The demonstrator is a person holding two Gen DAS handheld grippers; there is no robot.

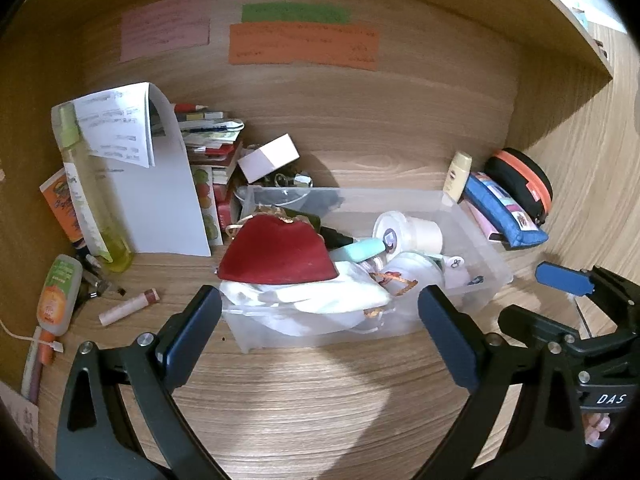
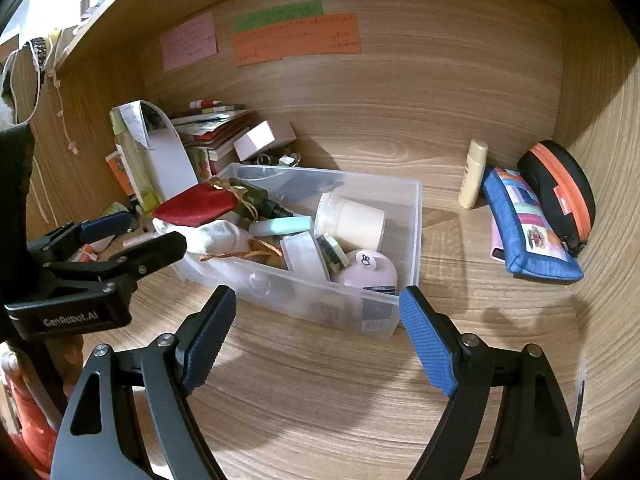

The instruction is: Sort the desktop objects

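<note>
A clear plastic bin sits mid-desk, holding a red velvet pouch, white cloth, a cream jar, a mint tube and several small items. My left gripper is open and empty just in front of the bin; it also shows in the right wrist view. My right gripper is open and empty at the bin's near right corner; its blue fingertip shows in the left wrist view.
Loose items lie left of the bin: a lip balm, an orange-labelled bottle, a yellow-green bottle, papers, stacked booklets and a white box. To the right lie a cream tube, a blue pouch and a black-orange case.
</note>
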